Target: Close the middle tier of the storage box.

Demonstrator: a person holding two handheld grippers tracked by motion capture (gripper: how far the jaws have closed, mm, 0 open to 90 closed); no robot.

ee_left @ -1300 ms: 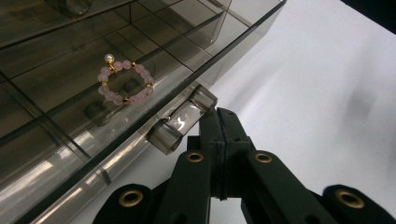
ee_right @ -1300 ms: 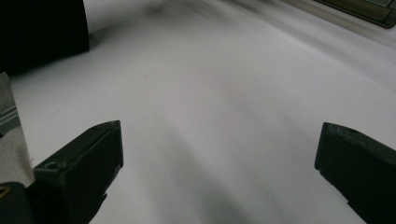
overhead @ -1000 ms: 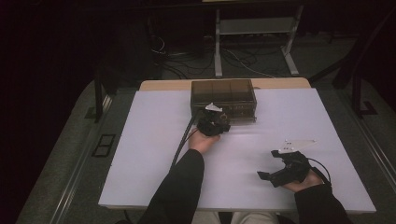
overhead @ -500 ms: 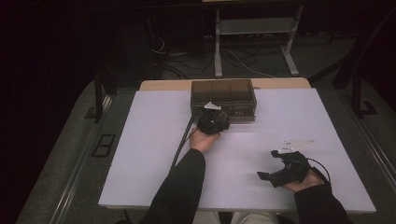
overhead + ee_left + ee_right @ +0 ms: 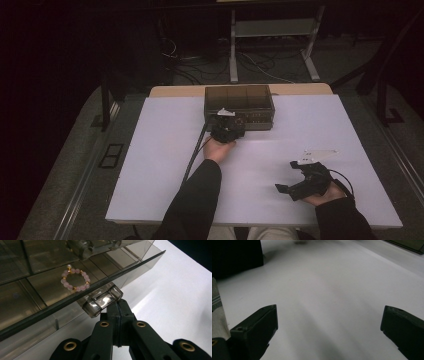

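- White surface on a tan board that sticks out past its far edge.
- Grey floor around it; rail strip running along the left side, small dark rectangular frame lying beside it.
- Dark post standing off the surface's far-left corner.
- Light metal stand behind, legs splayed on the floor.
- Loose cables tangled on the floor next to that stand.
- Background beyond is too dark to read.

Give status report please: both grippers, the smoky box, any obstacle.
Left gripper shut at clear knob of smoky transparent plastic drawer box. Right gripper open over white table. Pink bead bracelet inside. No obstacle seen.
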